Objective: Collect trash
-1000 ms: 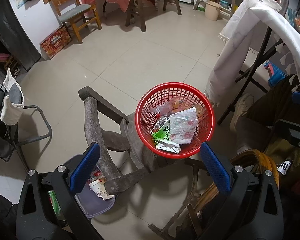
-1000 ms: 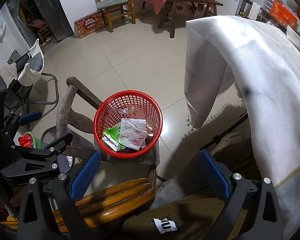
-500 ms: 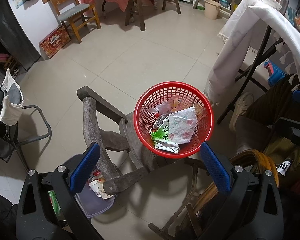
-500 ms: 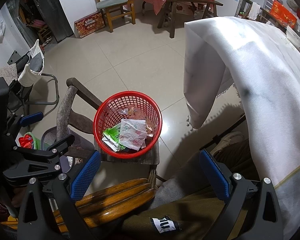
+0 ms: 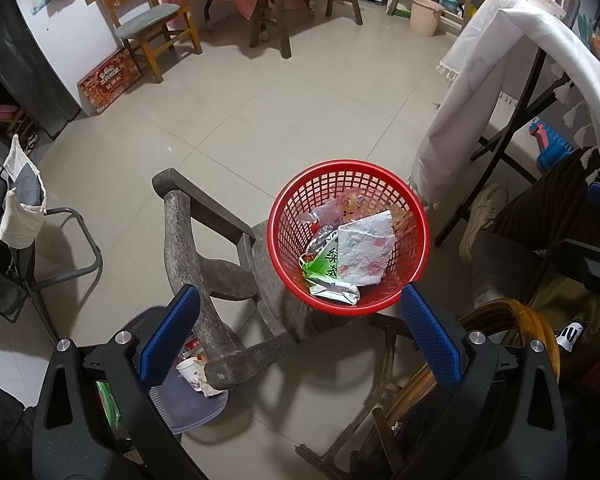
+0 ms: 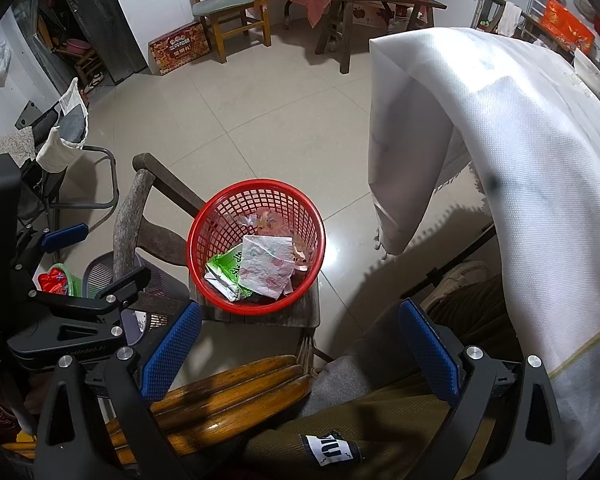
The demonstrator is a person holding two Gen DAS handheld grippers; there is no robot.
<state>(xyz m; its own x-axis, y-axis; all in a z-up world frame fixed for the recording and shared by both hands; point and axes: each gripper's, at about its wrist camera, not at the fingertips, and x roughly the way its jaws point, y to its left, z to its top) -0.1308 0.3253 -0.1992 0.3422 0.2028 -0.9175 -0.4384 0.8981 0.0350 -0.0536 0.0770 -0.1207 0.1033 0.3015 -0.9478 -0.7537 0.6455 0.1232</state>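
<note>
A red mesh basket point(image 5: 416, 216) point(image 6: 204, 224) stands on the seat of an old wooden chair point(image 5: 184, 236) point(image 6: 130, 216). Inside lie a floral white wrapper point(image 5: 362, 252) point(image 6: 266, 264), a green-and-white packet point(image 5: 324, 268) point(image 6: 226, 270) and other crumpled scraps. My left gripper point(image 5: 300, 320) hovers open above the chair, just short of the basket, with nothing between its blue pads. Also open and empty, my right gripper point(image 6: 300, 328) hangs over the chair's front edge. The left gripper point(image 6: 64, 236) shows at the left of the right wrist view.
A grey mesh bin point(image 5: 192, 396) with a paper cup point(image 5: 190, 372) and scraps sits on the floor left of the chair. A white cloth point(image 6: 520, 152) drapes a folding table at the right. A person's legs point(image 6: 420, 368) and a varnished wooden chair back point(image 6: 220, 396) are close below. Open tiled floor point(image 5: 260, 112) lies beyond.
Both views have shifted only slightly. The basket sits a touch lower and nearer in the left wrist view. Both grippers stay open and empty.
</note>
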